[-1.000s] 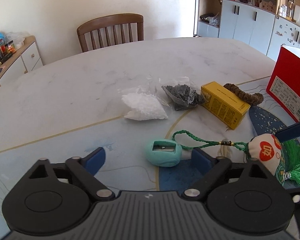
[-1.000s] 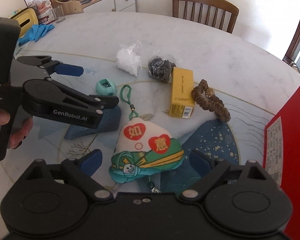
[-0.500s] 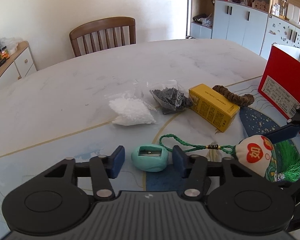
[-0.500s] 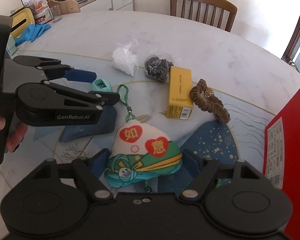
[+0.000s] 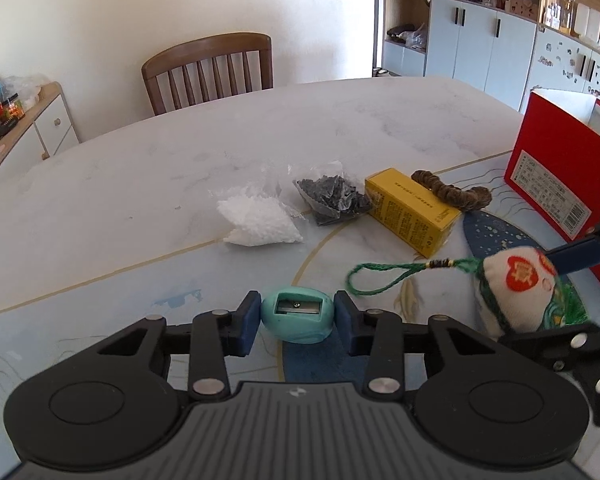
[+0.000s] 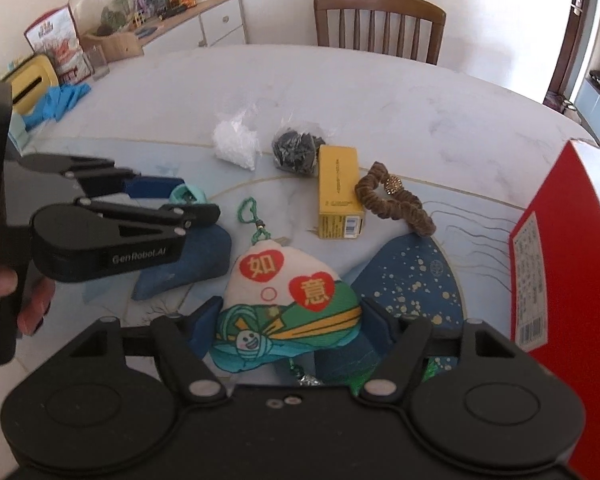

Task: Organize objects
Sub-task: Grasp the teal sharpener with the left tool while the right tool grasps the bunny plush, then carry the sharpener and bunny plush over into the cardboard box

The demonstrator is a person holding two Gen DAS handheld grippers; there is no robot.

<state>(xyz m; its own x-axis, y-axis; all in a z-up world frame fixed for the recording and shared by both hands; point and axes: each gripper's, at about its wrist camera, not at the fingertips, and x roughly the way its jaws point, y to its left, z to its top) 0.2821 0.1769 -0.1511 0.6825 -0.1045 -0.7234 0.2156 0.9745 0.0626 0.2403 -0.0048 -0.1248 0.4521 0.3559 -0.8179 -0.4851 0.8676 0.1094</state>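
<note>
— Where's the left gripper (image 5: 296, 322) now?

— Low over the counter (image 5: 140, 200), its fingers (image 5: 247, 322) having just been closing; they now pinch the teal pencil sharpener (image 5: 298, 320) from both sides, blade slot facing up.

— And the right gripper (image 6: 288, 330)?

— Its fingers have also just been closing, and they press on the flanks of the embroidered sachet (image 6: 288, 300), the one with two red hearts. The sachet's green cord loop (image 5: 384, 278) trails out over the counter towards the sharpener, and the green tassel bunches under the gripper.

— What's lying around them?

— Further back, in a row: a clear bag of white pellets (image 5: 258, 226), a bag of dark bits (image 5: 332, 198), a yellow carton (image 5: 410, 210) lying on its side, and a brown scrunchie (image 6: 396, 204) touching the carton's far end. A red box (image 6: 560, 280) stands upright at the right edge, close beside the sachet.

— Anything crowding the grips?

— The two grippers sit near each other; the cord loop lies between them. A wooden chair (image 5: 208, 72) stands behind the counter.
</note>
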